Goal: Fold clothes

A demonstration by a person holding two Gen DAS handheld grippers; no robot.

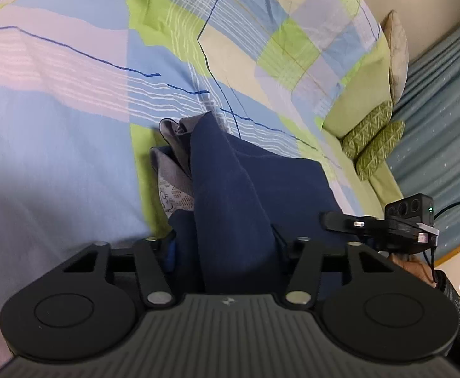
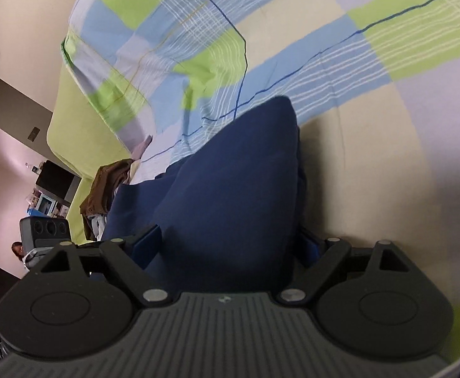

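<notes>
Left gripper (image 1: pixel 227 249) clamped on navy garment (image 1: pixel 245 182), right gripper (image 2: pixel 230 245) likewise; checked bedspread (image 1: pixel 56 78) beneath

A wide bed covered by a checked sheet of pale blue, lime green, lilac and cream (image 1: pixel 72 72) fills most of both views, with a plain lime-green pillow (image 1: pixel 360 94) and two green leaf-patterned cushions (image 1: pixel 373 140) at its far right edge. Beyond them hangs a grey-blue dotted curtain (image 1: pixel 444 119). In the right wrist view a cream wall (image 2: pixel 25 15) rises far left, above a dark flat screen (image 2: pixel 56 178).
</notes>
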